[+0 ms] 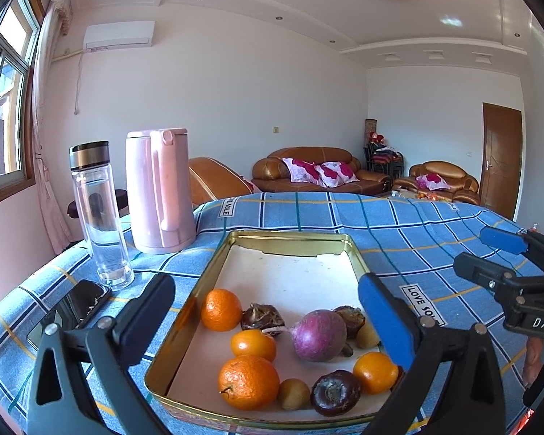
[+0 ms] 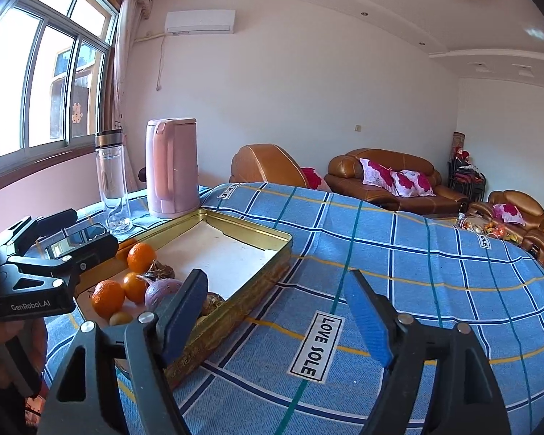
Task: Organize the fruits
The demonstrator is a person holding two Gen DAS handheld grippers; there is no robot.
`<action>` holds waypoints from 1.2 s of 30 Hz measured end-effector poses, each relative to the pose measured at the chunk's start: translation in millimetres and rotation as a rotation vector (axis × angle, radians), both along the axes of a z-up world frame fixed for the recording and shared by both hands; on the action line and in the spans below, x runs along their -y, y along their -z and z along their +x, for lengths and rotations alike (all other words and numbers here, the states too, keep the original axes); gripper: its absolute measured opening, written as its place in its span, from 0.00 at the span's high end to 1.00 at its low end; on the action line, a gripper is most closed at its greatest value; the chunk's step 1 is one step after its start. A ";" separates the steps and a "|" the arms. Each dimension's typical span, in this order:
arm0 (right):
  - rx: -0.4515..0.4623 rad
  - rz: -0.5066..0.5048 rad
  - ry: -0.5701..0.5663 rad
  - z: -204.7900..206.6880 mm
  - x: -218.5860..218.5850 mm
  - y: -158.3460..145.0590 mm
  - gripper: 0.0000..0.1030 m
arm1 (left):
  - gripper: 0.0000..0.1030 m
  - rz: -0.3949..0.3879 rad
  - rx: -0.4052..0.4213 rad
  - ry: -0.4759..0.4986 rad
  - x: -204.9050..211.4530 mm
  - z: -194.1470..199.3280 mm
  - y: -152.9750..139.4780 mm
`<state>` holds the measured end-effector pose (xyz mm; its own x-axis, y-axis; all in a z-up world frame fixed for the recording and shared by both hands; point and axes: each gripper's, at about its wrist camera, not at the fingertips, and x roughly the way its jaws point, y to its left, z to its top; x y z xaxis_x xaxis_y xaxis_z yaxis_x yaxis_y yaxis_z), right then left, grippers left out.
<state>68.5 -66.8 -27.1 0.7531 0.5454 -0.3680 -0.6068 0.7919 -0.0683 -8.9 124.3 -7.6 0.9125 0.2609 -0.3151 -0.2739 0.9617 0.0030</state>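
Fruits (image 1: 319, 333) in gold tin (image 1: 185, 311) between wide-open, empty left jaws; right jaws open, empty, beside tin.

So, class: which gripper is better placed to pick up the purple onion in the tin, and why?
Probably the left gripper: it is open, with the purple onion in the tin ahead between its fingers. The right gripper points at bare cloth beside the tin.

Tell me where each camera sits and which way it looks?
Left wrist: on the left tool, looking over the gold tin of fruit; its own open fingers show, with the right tool alongside.
Right wrist: on the right tool, over the blue cloth beside the tin; its open fingers show.
Both share the tin and pink kettle.
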 end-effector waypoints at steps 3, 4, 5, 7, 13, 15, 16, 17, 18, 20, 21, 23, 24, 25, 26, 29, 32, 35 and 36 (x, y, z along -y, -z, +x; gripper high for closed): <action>0.002 0.005 0.007 -1.4 5.1 -1.3 0.24 | 0.00 0.007 0.003 0.003 3.9 -1.1 -1.6; 0.003 0.007 0.008 -2.0 6.5 -1.9 0.24 | 0.00 0.009 0.003 0.005 5.1 -1.8 -2.0; 0.004 0.010 0.008 -2.4 7.7 -2.6 0.24 | 0.00 0.011 0.004 0.006 6.3 -1.9 -2.5; 0.007 0.013 0.010 -3.3 9.5 -3.8 0.24 | 0.00 0.017 0.005 0.008 8.5 -2.2 -3.1; 0.012 0.021 0.014 -5.0 13.2 -5.3 0.24 | 0.00 0.024 0.007 0.011 12.9 -3.1 -4.1; 0.011 0.024 0.016 -5.1 14.3 -4.8 0.23 | 0.00 0.023 0.007 0.012 13.5 -3.4 -4.0; 0.010 0.025 0.016 -5.1 14.6 -4.5 0.23 | 0.00 0.021 0.008 0.011 13.4 -3.8 -4.1; 0.010 0.026 0.017 -5.2 14.7 -4.4 0.23 | 0.00 0.021 0.008 0.011 13.6 -3.9 -4.2; 0.010 0.027 0.017 -5.4 14.9 -4.3 0.23 | 0.00 0.022 0.007 0.012 13.6 -3.9 -4.2; 0.009 0.026 0.018 -5.4 14.8 -4.2 0.23 | 0.00 0.023 0.008 0.011 13.7 -4.1 -4.3; 0.009 0.026 0.018 -5.6 15.0 -4.0 0.23 | 0.00 0.022 0.008 0.012 13.4 -4.0 -4.3; 0.008 0.028 0.019 -5.6 15.5 -4.0 0.23 | 0.00 0.022 0.008 0.016 14.2 -4.1 -4.3; 0.008 0.029 0.019 -5.5 15.9 -4.0 0.23 | 0.00 0.024 0.007 0.018 14.9 -4.4 -4.3; 0.008 0.030 0.020 -5.6 16.4 -4.0 0.23 | 0.00 0.026 0.008 0.018 15.4 -4.6 -4.4; 0.009 0.031 0.021 -5.9 16.8 -4.1 0.23 | 0.00 0.029 0.009 0.020 17.0 -4.5 -4.7; 0.012 0.037 0.024 -6.6 19.3 -5.2 0.23 | 0.00 0.037 0.006 0.016 19.3 -4.2 -5.9; 0.020 0.042 0.029 -7.4 22.4 -7.5 0.23 | 0.00 0.043 0.008 0.035 23.3 -4.7 -7.5; 0.028 0.045 0.036 -8.1 24.9 -9.2 0.23 | 0.00 0.065 0.020 0.043 29.6 -6.5 -9.0; 0.029 0.047 0.037 -8.2 25.8 -9.4 0.23 | 0.00 0.072 0.022 0.046 32.0 -6.6 -9.5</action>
